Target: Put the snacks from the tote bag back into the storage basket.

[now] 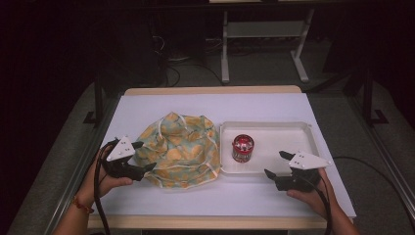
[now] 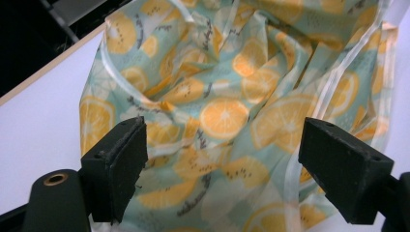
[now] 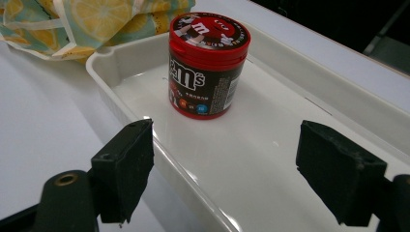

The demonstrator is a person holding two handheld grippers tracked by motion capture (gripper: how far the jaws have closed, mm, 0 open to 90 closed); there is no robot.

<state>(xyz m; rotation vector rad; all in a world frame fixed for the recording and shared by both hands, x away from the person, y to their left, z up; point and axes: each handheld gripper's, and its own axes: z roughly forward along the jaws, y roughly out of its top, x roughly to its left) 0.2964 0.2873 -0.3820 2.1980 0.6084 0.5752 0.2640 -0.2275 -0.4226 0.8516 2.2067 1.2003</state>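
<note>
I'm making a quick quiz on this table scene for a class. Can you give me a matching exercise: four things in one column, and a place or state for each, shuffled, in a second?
Things:
1. candy jar
2. lemon-print bag
3. white tray
4. right gripper

Places or states:
A. lies crumpled on the table, left of the tray
B. open, at the tray's near edge
C. stands upright with its red lid on
D. rests on the table, holding the jar

Pairs: 1-C, 2-A, 3-D, 4-B
</note>
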